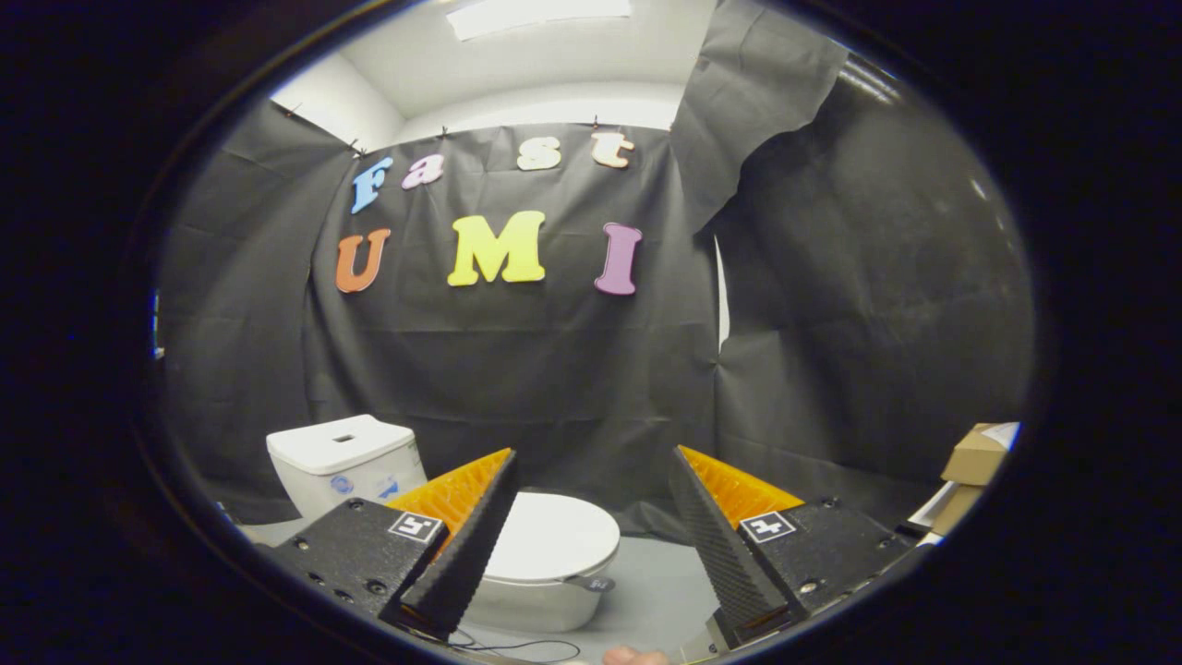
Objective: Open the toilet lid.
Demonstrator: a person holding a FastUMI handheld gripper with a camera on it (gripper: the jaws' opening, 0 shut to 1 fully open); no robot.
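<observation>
Nothing was done yet: the lid (551,536) lay flat and shut on the bowl (531,602), ahead of and below my gripper (591,462), whose fingers stood wide apart, holding nothing. The toilet ran from its tank (342,462) at the wall toward me, front edge nearest, so lifting was all still ahead
</observation>
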